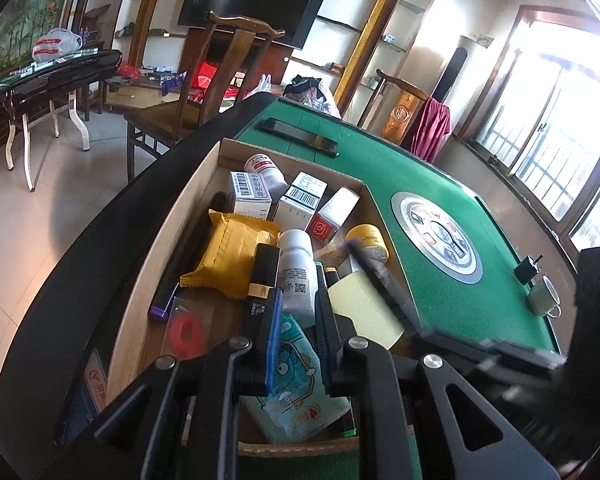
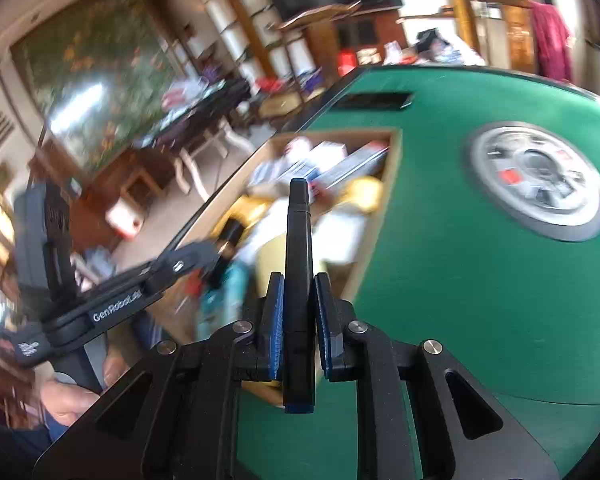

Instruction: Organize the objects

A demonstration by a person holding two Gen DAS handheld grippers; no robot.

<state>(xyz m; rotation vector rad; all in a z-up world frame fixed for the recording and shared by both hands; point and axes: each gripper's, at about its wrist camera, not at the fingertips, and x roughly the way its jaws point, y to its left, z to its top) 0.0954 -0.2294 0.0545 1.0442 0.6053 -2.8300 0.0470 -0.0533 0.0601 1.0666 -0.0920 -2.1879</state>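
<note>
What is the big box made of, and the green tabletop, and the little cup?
The box looks like plain brown cardboard: matte, with a raw cut edge. The green tabletop seems to be felt, flat and unshiny. The cup looks like glazed ceramic, smooth with a slight sheen, though enamel is possible.

The cardboard box (image 1: 188, 216) is packed nearly wall to wall with cartons, bottles and packets. Bare green surface (image 1: 400, 168) lies open beside it, broken only by the phone (image 1: 298, 137), centre dial (image 1: 436, 236) and mug (image 1: 544, 290).
</note>
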